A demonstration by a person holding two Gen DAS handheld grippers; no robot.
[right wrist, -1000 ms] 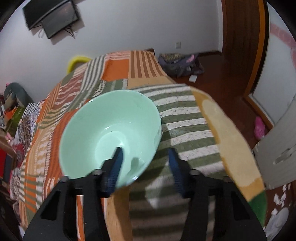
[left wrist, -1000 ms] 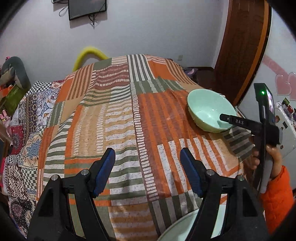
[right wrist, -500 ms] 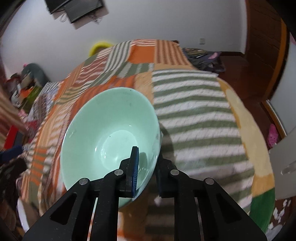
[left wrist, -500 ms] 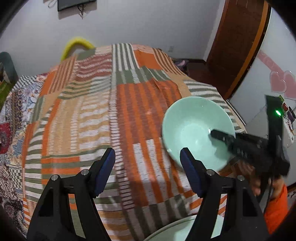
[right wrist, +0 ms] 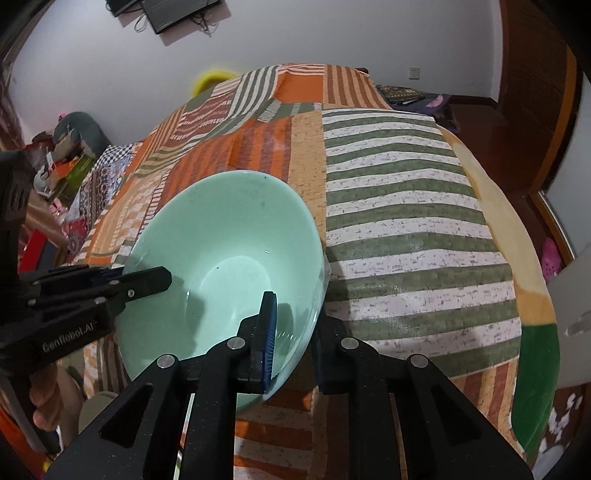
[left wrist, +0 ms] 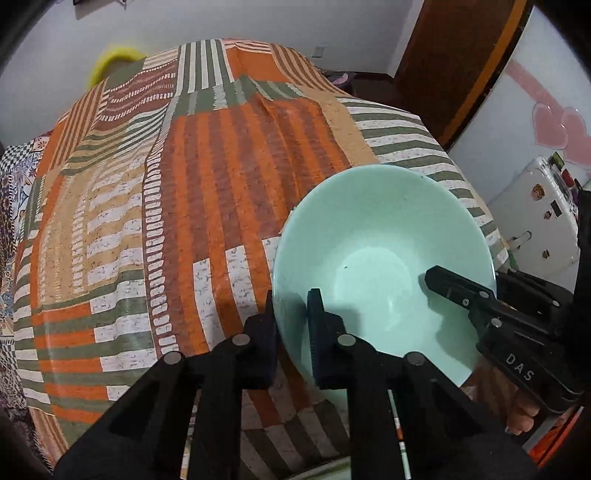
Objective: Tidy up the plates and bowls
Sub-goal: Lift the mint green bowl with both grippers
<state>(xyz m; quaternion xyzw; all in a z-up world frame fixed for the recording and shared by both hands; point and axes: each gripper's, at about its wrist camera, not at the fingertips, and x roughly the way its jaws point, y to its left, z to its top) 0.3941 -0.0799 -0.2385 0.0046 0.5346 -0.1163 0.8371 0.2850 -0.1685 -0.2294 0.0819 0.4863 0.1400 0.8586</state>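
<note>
A: What shows in the left wrist view?

B: One pale green bowl [left wrist: 384, 258] in the lower right of the frame, on a striped patchwork blanket [left wrist: 207, 192]. Two grippers are on it. The left gripper [left wrist: 291, 325], at bottom centre, is clenched on the bowl's near-left rim, one finger outside and one inside. The right gripper [left wrist: 448, 282] comes in from the right edge, its visible finger lying inside the bowl. A fingertip of the hand [left wrist: 524, 417] holding it shows beneath it, lower right.

A: Anything else there?

B: One more pale dish [left wrist: 334, 467] peeks out at the bottom edge; I cannot tell whether it is a plate or a bowl.

A: And the right wrist view?

B: The same single bowl [right wrist: 221, 258] sits centre-left, tilted. The right gripper [right wrist: 295, 328] at bottom centre is clamped on the bowl's near-right rim, its blue pad inside. The left gripper [right wrist: 147, 282] enters from the left edge, gripping the opposite rim. One screen [right wrist: 173, 11] hangs on the wall, upper left.
</note>
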